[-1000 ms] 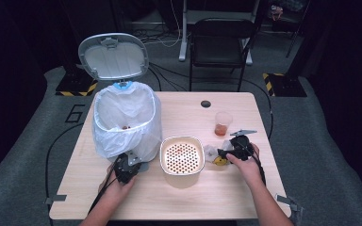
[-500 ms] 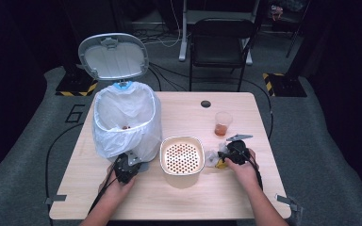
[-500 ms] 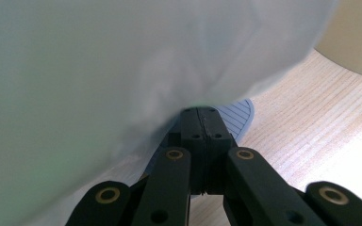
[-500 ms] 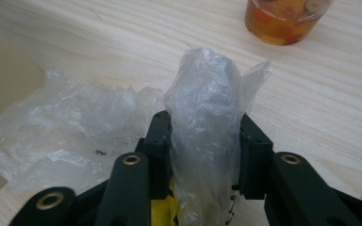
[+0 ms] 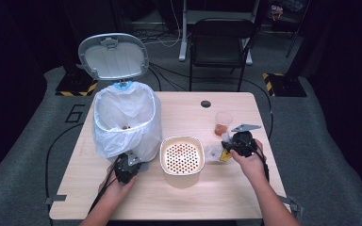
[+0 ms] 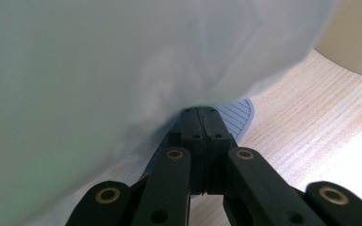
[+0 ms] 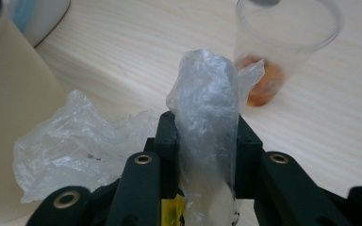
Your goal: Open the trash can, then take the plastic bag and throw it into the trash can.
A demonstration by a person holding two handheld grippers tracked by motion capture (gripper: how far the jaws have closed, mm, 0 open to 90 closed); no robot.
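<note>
right gripper (image 7: 202, 136) jaws just closing, clamped on crumpled plastic wrap (image 7: 207, 141); left gripper (image 6: 200, 123) clenched at bin liner (image 6: 99, 70).

Crumpled clear plastic wrap (image 7: 207, 141), bunched upright, trailing onto the wooden table

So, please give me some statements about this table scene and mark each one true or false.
1. The right gripper is shut on a clear plastic wrapper. True.
2. The bin has its lid closed. False: the lid stands open.
3. The plastic cup lies on its side. False: it stands upright.
4. The cream perforated bowl sits between the two grippers. True.
5. The left gripper is shut at the bin's white bag. True.
</note>
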